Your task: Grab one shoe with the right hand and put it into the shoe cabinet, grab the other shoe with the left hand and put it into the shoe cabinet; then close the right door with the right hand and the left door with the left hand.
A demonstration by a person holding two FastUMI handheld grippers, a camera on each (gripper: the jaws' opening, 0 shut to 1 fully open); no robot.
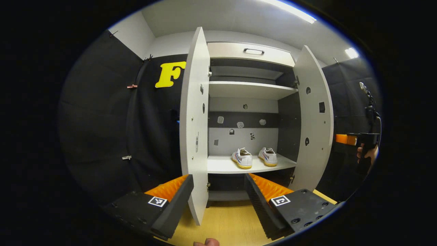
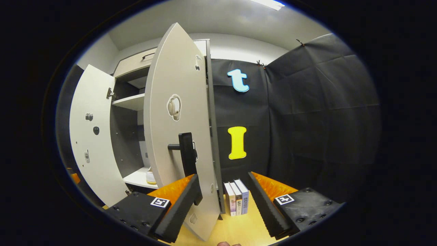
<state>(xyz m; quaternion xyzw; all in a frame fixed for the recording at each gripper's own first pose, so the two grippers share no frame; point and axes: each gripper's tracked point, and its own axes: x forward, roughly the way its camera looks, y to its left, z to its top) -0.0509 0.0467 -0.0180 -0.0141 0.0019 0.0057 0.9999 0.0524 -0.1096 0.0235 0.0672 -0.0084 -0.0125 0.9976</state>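
White left door (image 1: 194, 130) between spread left tongs (image 1: 218, 201).

Left gripper view square-on to open shoe cabinet (image 1: 251, 112); right gripper view close, prob. oblique, by right door (image 2: 177, 136).

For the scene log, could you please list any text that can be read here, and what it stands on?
Nothing can be read.
White canvas shoes on the cabinet shelf: side markings too blurred.
Three upright books beside the white right door: spine print too small.
Square black-and-white markers on the fingers: patterns, no words.
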